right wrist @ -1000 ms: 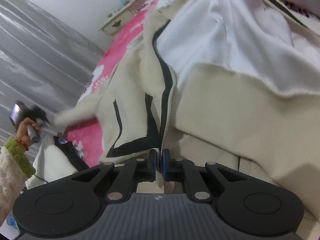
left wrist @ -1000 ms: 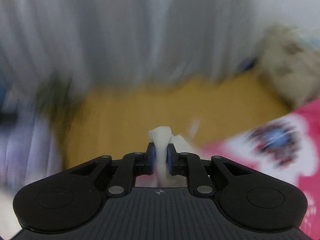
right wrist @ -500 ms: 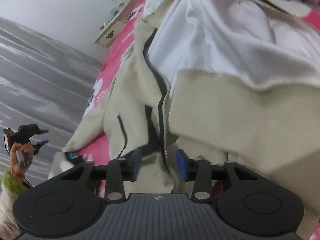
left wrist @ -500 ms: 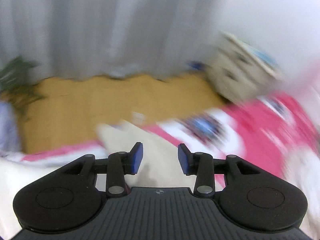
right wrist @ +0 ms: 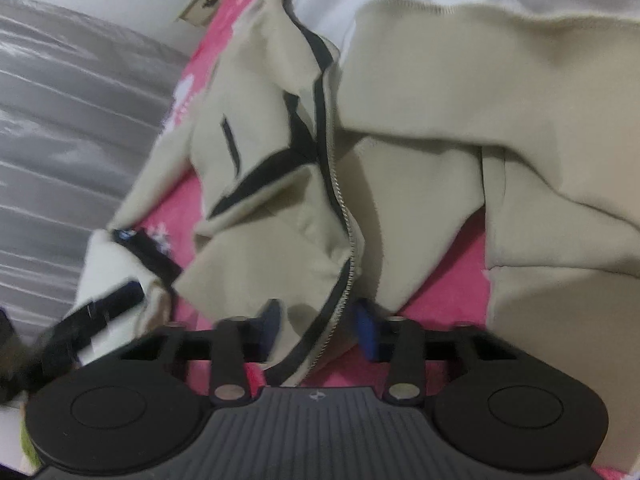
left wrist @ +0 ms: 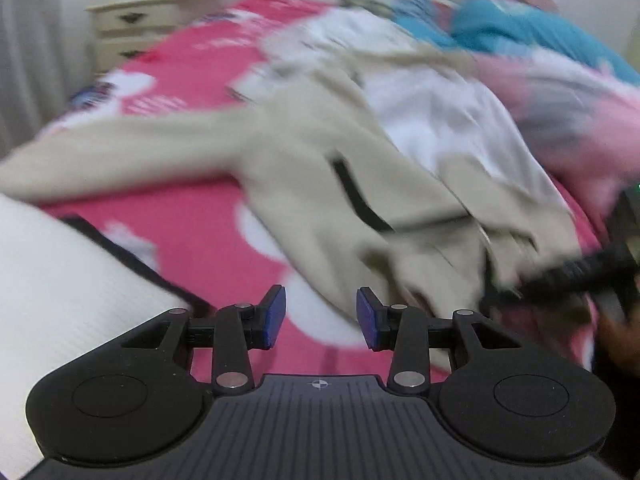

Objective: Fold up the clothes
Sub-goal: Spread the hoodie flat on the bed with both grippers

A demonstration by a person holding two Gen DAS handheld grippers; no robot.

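A cream zip-up jacket (left wrist: 312, 168) with black trim and a white lining lies crumpled on the pink bed sheet (left wrist: 200, 232), one sleeve stretched out to the left. My left gripper (left wrist: 320, 318) hovers open over the sheet just short of the jacket's hem, nothing between its pads. In the right wrist view the jacket (right wrist: 420, 184) fills the frame. My right gripper (right wrist: 318, 326) is closing, its jaws still apart, with the bottom of the zipper edge (right wrist: 340, 200) lying between them. The pads do not press it.
A white garment with a black band (left wrist: 60, 272) lies at the near left. Pink (left wrist: 580, 120) and blue (left wrist: 520, 36) clothes are piled beyond the jacket. A cream nightstand (left wrist: 148, 20) stands at the bed's far corner. Grey curtains (right wrist: 60, 120) hang past the bed's edge.
My left gripper let go of the cream sleeve end, opened, and swung from the curtain and floor round onto the bed. My right gripper came off the zipper edge and dipped slightly.
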